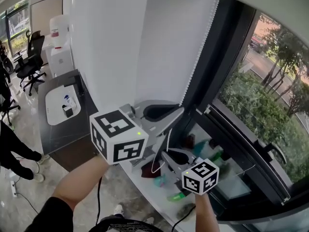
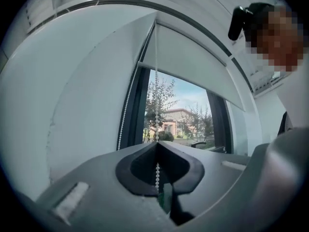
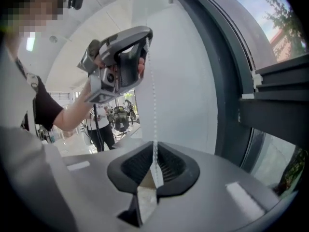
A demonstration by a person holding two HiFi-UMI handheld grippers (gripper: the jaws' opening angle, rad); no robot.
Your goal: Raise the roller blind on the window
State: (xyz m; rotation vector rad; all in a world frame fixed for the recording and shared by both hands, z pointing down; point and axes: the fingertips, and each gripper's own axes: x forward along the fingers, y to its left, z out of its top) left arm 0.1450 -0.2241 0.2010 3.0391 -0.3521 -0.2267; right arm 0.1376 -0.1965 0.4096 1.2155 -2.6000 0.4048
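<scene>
Roller blind [image 2: 193, 64] sits partway up the window [image 2: 193, 103]. In the left gripper view its bottom bar [image 2: 190, 79] hangs across the upper part of the pane, w/ bare glass, trees [image 2: 166, 93] and a bldg [image 2: 174, 117] showing below. So the task looks part done, not finished: top of the pane is covered, and prob. several more pulls on the bead chain [image 2: 156, 105] are needed. Both tongs are on the same strand. Left gripper [image 2: 157, 146] has its jaws pressed together w/ the chain pinched btwn them. Right gripper [image 3: 153, 146] is likewise clamped on the chain, lower down; the right gripper view shows the strand running from the left gripper above straight into its own jaws. Reads as hand-over-hand hauling. Hard to make out: the roller tube and chain wheel at the top aren't clear in any view, so can't tell how much fabric is wound up. Head view shows the chain slanting up out of frame past white surfaces, wall or fabric, can't say which; the blind's lower edge doesn't show there. A second beaded strand [image 2: 126, 110] runs by the dark frame [image 2: 137, 110]; can't tell if it's the return side of the same loop. Loop's lower end is hidden behind the grippers.
</scene>
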